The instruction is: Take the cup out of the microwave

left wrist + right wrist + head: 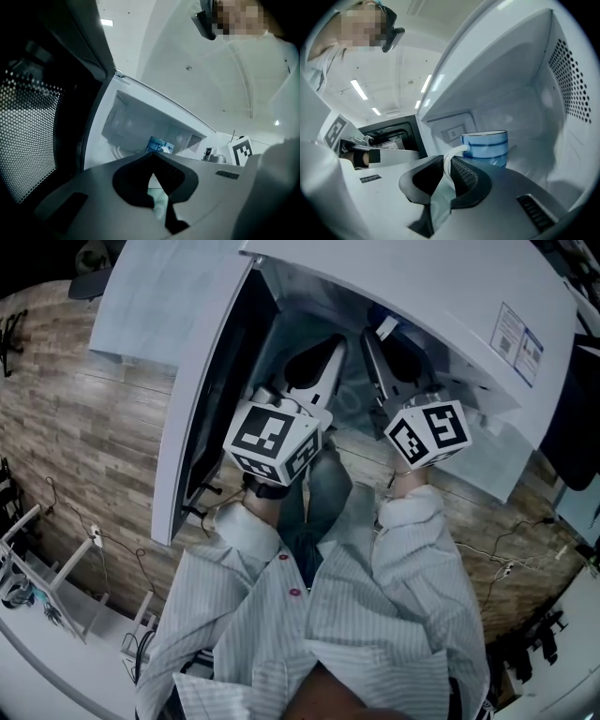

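Standing open, the microwave (450, 296): a white box on the far side of the person, its cavity facing them; both grippers reach into its mouth.
Door (187, 427): swung out to the left, with a dark perforated window on its inner face.
Person: striped shirt sleeves (375, 615), one gripper in each hand, above a wooden floor (94, 409).
Right gripper (447, 171): on the right of the cavity mouth, its jaws narrow and the ribbed pads clamped on the cup's handle.
Left gripper (151, 161): just left of the right one, on the door's side; its tips meet and nothing sits between them.
Cup (485, 146): blue-striped and upright, inside the cavity just beyond the right gripper's jaws, with the vented wall to its right. Its base is hidden behind the gripper, so whether it rests on the cavity floor cannot be told.
Handle (450, 159): a white loop on the cup's near side, between the right pads.
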A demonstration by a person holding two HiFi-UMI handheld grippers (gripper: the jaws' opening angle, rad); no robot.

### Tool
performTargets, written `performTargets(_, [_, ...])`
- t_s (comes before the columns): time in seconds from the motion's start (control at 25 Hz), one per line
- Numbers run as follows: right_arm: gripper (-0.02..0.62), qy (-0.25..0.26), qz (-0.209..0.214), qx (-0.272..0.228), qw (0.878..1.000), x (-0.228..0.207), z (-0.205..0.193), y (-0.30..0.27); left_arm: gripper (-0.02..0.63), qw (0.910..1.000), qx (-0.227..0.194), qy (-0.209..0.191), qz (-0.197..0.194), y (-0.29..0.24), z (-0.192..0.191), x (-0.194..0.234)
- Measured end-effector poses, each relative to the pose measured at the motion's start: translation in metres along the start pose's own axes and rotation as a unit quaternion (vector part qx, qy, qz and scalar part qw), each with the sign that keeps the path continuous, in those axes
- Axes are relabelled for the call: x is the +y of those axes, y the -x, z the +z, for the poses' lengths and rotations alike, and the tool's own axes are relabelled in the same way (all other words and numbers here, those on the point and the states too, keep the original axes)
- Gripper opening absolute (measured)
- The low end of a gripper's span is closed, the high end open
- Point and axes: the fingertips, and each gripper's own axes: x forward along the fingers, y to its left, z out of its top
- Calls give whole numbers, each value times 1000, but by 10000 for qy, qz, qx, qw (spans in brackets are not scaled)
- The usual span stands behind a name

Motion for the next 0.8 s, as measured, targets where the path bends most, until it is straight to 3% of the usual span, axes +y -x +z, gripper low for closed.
performTargets(0.44, [67, -503, 214, -99, 9985, 32, -1, 35, 8, 9995, -214, -138, 178, 38, 9, -19])
performTargets(0.8, [67, -437, 526, -24, 9977, 71, -4, 71, 8, 9987, -334, -191, 344, 73, 7, -50])
